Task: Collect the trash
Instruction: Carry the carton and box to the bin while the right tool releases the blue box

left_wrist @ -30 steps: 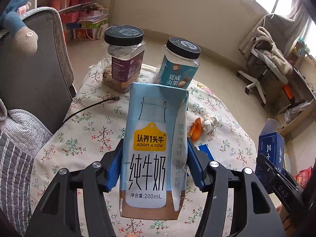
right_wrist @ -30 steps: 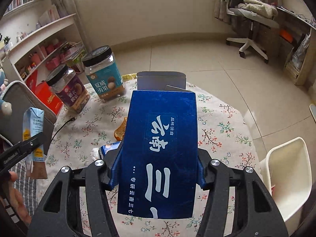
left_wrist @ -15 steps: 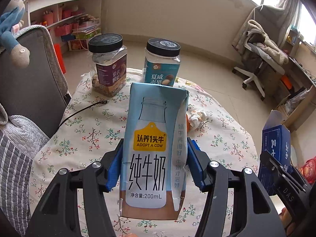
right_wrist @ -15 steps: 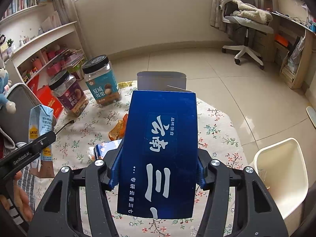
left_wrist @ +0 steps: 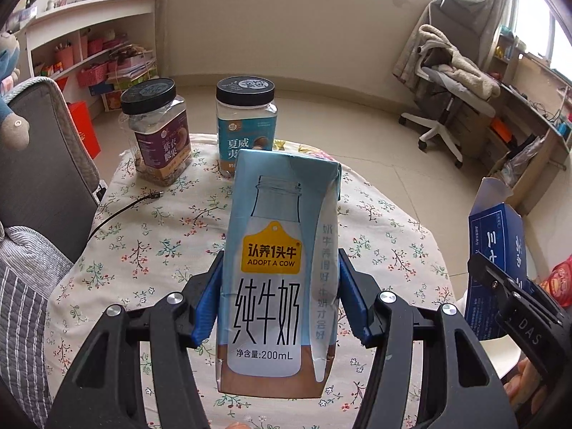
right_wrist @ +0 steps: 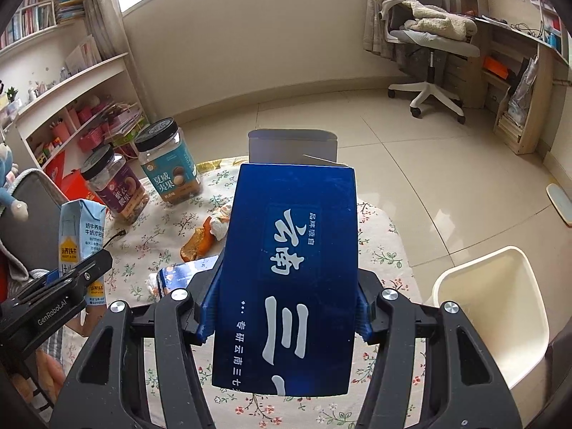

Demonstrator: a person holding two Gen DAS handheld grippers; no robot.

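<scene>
White bin (right_wrist: 500, 307) only in right view

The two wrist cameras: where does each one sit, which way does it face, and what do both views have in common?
Left wrist: on the left gripper, looking down over the floral table; its pads clamp a milk carton, and the right gripper with its blue box shows at the edge.
Right wrist: on the right gripper, facing the table and a white bin; the left gripper and fingers of a hand show.
Shared: both cartons, two jars, the office chair.
</scene>
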